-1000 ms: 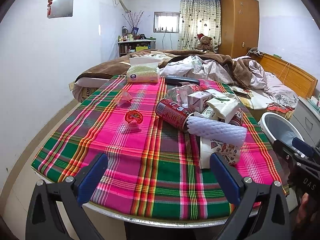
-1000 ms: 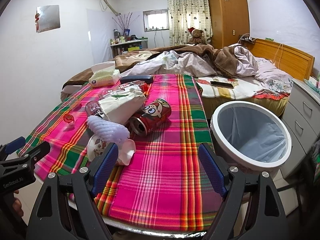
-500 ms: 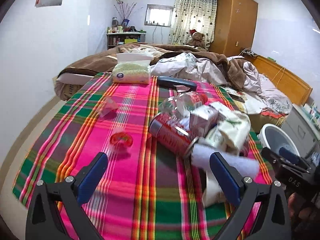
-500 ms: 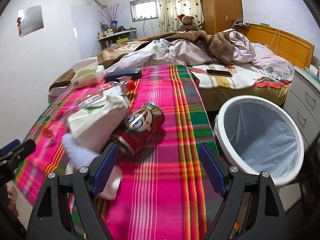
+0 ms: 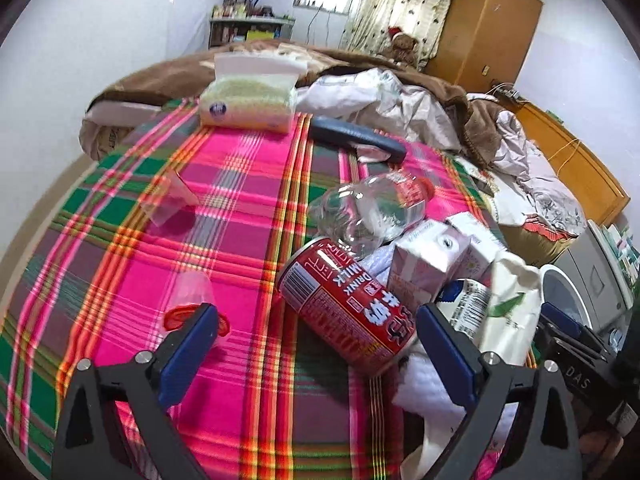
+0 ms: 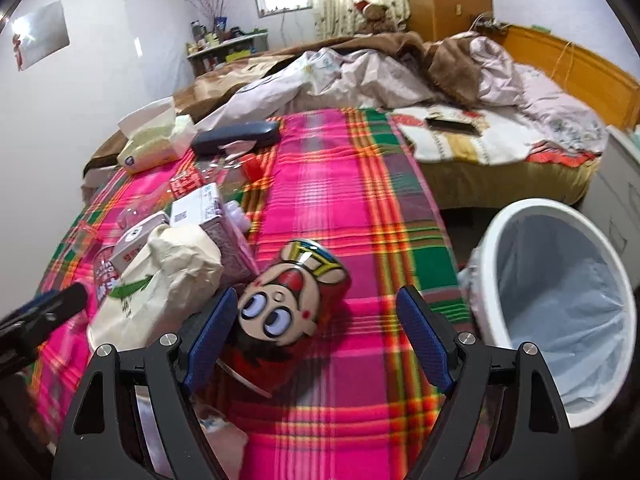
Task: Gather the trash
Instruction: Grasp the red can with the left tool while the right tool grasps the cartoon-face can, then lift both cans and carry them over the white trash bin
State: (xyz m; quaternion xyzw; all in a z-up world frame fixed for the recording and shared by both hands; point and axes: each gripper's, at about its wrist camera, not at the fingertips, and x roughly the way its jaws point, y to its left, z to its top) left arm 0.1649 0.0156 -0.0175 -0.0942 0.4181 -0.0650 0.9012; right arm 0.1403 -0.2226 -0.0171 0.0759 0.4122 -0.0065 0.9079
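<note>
Trash lies on a plaid tablecloth (image 5: pixel 240 208). My left gripper (image 5: pixel 320 344) is open, low over the table, with a lying red milk can (image 5: pixel 348 312) between its fingers. A clear bottle (image 5: pixel 372 208), pink cartons (image 5: pixel 428 260) and a cream paper bag (image 5: pixel 512 312) lie behind it. A small clear cup with a red lid (image 5: pixel 192 304) touches the left finger. My right gripper (image 6: pixel 316 336) is open, with a red cartoon-face can (image 6: pixel 292 304) against its left finger. The white lined bin (image 6: pixel 560 292) stands to its right.
A tissue pack (image 5: pixel 248 100) and a dark case (image 5: pixel 356 140) lie at the table's far end, a clear wrapper (image 5: pixel 172 196) at the left. White foam netting (image 5: pixel 432 392) lies under the bag. An unmade bed (image 6: pixel 440 80) with a phone (image 6: pixel 452 125) stands behind.
Both grippers have moved forward and down over the table toward the trash pile. Each now has a red can at its fingers. Both stayed open.
</note>
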